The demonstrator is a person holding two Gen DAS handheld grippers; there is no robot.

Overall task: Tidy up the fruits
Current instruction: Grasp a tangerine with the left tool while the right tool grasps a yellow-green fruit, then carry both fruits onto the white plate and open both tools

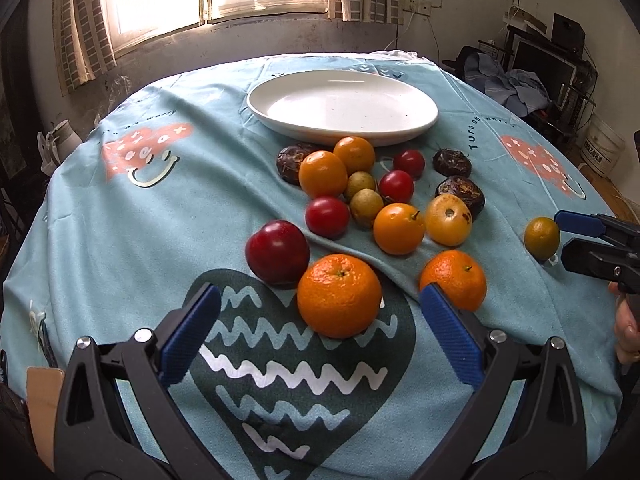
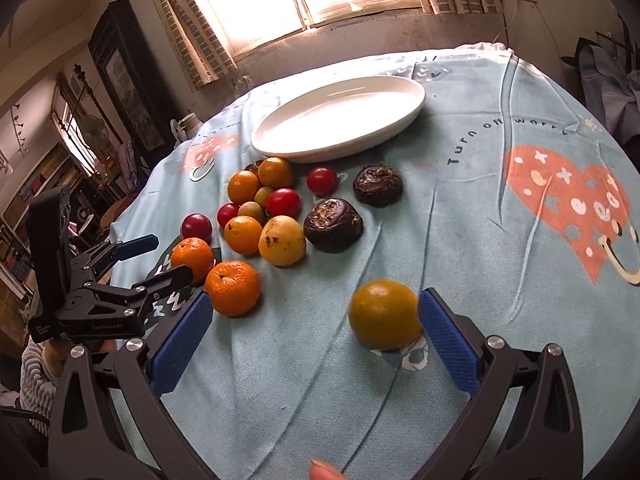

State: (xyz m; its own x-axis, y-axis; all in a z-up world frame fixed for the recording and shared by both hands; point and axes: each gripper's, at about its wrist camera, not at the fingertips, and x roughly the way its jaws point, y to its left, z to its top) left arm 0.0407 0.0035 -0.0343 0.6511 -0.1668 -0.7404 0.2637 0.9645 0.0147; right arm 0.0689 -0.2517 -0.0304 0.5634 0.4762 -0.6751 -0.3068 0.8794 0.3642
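While both tools gape, left tool [image 1: 320, 312], right tool [image 2: 316, 316], plate's [image 1: 420, 128] near rim behind oranges [image 1: 354, 154]

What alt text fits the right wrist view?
The open right gripper reaches toward a lone small orange fruit on a blue tablecloth, the fruit close to its right finger. Beyond lie a cluster of mixed fruit and an empty white plate; the open left gripper enters from the left.

Orange tangerine [image 1: 339, 295] on a light-blue tablecloth [image 1: 120, 220] printed with hearts.
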